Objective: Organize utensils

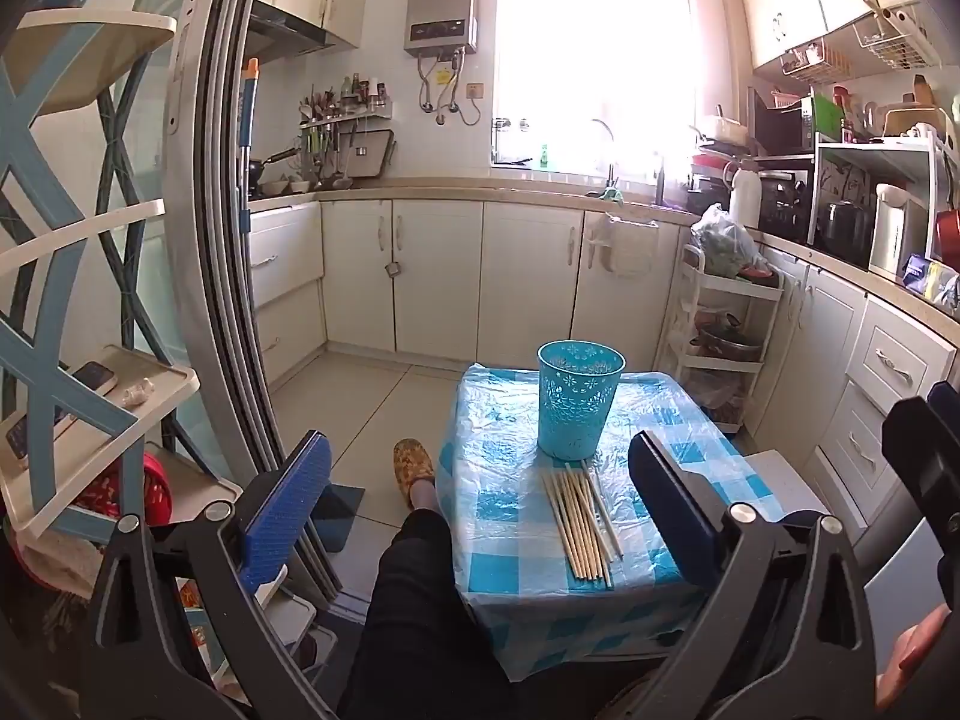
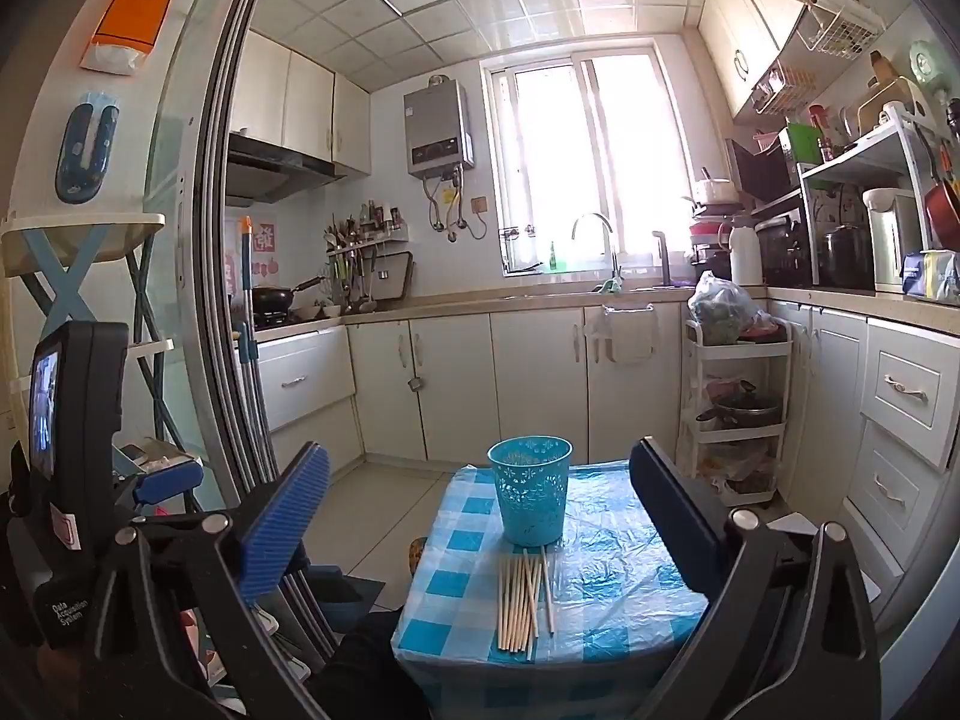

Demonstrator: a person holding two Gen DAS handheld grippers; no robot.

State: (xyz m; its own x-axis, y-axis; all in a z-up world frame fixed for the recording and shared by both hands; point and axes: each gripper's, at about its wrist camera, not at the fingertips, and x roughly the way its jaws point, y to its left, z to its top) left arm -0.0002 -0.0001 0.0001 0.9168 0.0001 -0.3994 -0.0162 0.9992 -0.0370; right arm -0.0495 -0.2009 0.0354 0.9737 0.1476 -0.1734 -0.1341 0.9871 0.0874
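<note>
A teal perforated cup [image 1: 579, 399] [image 2: 530, 489] stands upright on a small table with a blue-checked plastic cover [image 1: 654, 420] [image 2: 606, 546]. Several wooden chopsticks [image 1: 579, 519] [image 2: 523, 597] lie in a loose bundle just in front of the cup. My left gripper [image 1: 480, 492] hovers open above the table's near edge, its blue pads wide apart and empty. My right gripper [image 2: 480, 510] is also open and empty, held back from the table. The left gripper's body [image 2: 72, 456] shows at the left of the right wrist view.
A person's dark-trousered leg [image 1: 414, 588] and yellow slipper [image 1: 414, 468] lie left of the table. A white rolling cart [image 1: 720, 330] [image 2: 738, 414] stands behind on the right. White cabinets [image 1: 432, 276] line the back and right walls. A shelf rack [image 1: 90, 396] and sliding door frame [image 1: 222, 240] stand on the left.
</note>
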